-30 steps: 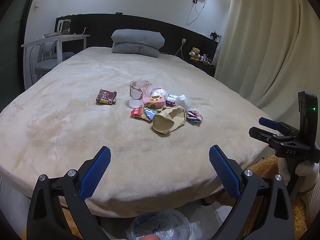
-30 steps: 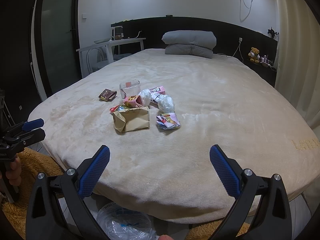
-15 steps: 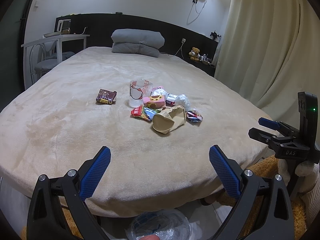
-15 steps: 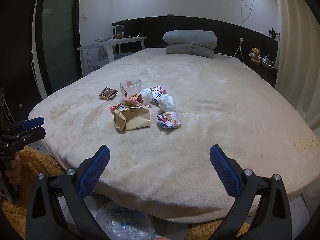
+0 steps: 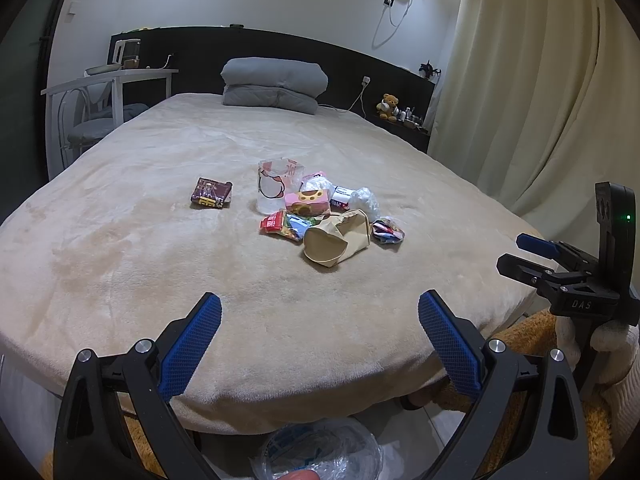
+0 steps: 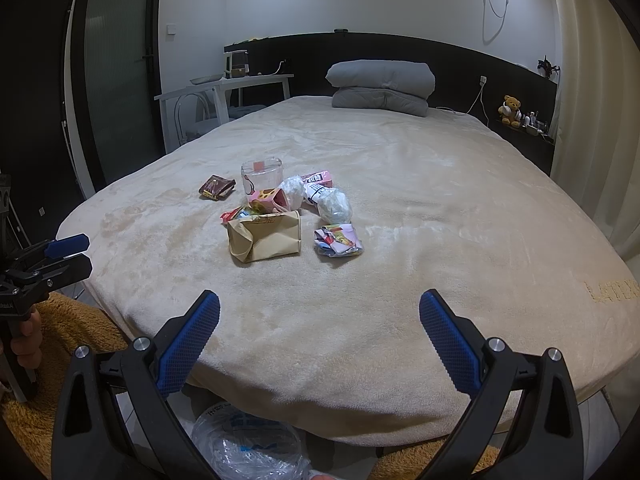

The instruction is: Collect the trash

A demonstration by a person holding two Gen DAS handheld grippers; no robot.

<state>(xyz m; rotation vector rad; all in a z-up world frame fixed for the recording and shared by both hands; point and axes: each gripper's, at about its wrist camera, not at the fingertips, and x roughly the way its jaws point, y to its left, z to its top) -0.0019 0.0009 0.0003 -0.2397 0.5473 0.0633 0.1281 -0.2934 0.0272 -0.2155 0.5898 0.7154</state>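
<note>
From the left wrist view, the left gripper hangs over the near edge of the bed with its blue pads spread wide and nothing between them, just where it was a second ago. The trash sits in a loose heap toward the middle of the bed: a crumpled paper bag nearest, a clear plastic cup standing behind it, a pink carton, bright snack wrappers, and a brown wrapper lying apart to the left. A clear plastic bag waits on the floor below the near edge. From the right wrist view, the right gripper is likewise spread and empty, and it has eased very slightly toward the bed, so the heap looks a touch nearer. A crumpled foil wrapper lies just beside the paper bag. Nothing on the bed has shifted, so I judge collecting has not begun; the reach for a first piece is only starting.
</note>
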